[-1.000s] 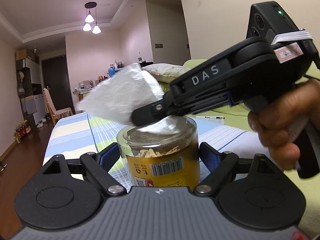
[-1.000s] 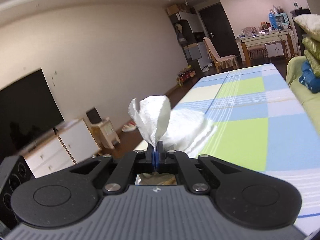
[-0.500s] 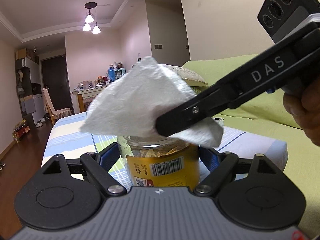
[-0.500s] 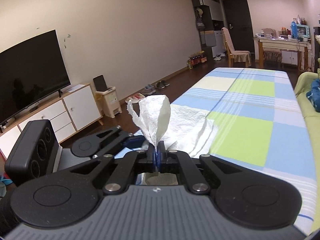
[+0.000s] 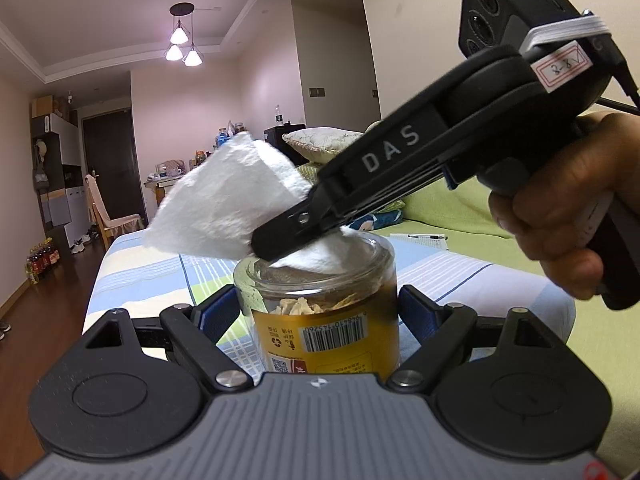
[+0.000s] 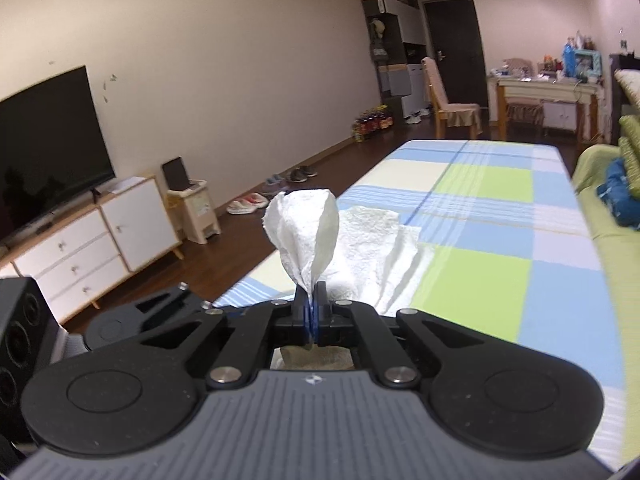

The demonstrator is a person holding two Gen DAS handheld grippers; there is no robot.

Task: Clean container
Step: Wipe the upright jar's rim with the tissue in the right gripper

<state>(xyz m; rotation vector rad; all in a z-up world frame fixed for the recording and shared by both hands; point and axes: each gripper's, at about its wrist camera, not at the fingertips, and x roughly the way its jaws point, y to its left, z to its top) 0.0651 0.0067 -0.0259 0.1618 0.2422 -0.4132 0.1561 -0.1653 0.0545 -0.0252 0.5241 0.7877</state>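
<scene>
The work surface is a long table [image 6: 484, 216] covered by a checked cloth in blue, green and cream. Its left long edge is seen in the right wrist view, with bare wooden floor [image 6: 240, 248] open beyond it as far as the wall. The far end of the table is uncovered and free of objects. On the other side a green sofa [image 5: 452, 216] runs close along the table, so little room is left there.

Items counted: one jar [image 5: 326, 304], one paper towel [image 5: 228, 208], two grippers, one hand [image 5: 568, 204] in view.

The jar is of clear glass with a yellow label and barcode, upright, lid off, with pale scraps inside. It is clamped between the blue pads of the left gripper [image 5: 320, 308], one pad pressed on each side of its wall, directly in front of that gripper's body.

The right gripper [image 6: 309, 312] is closed fully on the paper towel; its jaws are together with the towel pinched between them. In the left wrist view its tips are at the jar's mouth, slanting down from the upper right, and part of the towel lies on or just within the rim while the rest fans out to the left above it. Whether the towel reaches the inner wall cannot be told.
</scene>
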